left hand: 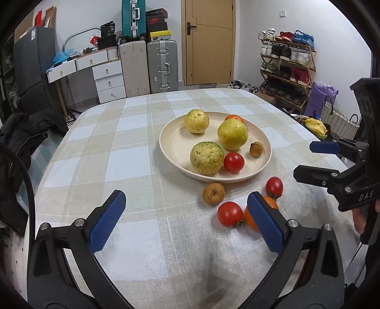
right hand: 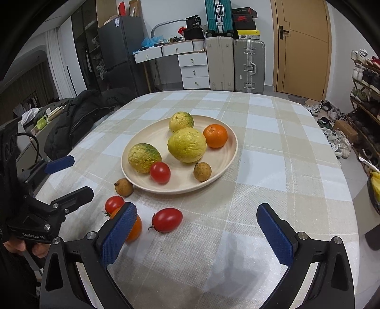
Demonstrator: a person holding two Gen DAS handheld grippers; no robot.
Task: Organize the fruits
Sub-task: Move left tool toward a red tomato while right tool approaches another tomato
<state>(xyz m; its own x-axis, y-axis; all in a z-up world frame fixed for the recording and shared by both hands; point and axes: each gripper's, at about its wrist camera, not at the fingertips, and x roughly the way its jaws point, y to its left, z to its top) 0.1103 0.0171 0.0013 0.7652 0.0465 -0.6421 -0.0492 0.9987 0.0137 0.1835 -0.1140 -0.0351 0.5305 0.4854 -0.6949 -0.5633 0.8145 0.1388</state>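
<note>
Orange fruit (right hand: 134, 229) behind right claw (right hand: 197, 235)

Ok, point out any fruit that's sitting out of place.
Four pieces lie on the tablecloth beside the plate rather than on it: a small brown fruit, two tomatoes and an orange partly hidden behind a gripper finger.

- White walls close the room, with a wooden door (left hand: 209, 42) at the back.
- Left of the door stand a silver suitcase (left hand: 162, 66) and a beige suitcase (left hand: 134, 67), with a teal suitcase (left hand: 133, 17) and shoeboxes (left hand: 158, 23) stacked above.
- A white drawer unit (left hand: 109, 80) adjoins them, beside a dark fridge (right hand: 118, 50).
- A shoe rack (left hand: 288, 69) fills the right wall.
- A checked tablecloth (left hand: 133, 152) covers the table.
- A black jacket (right hand: 80, 116) lies left.
</note>
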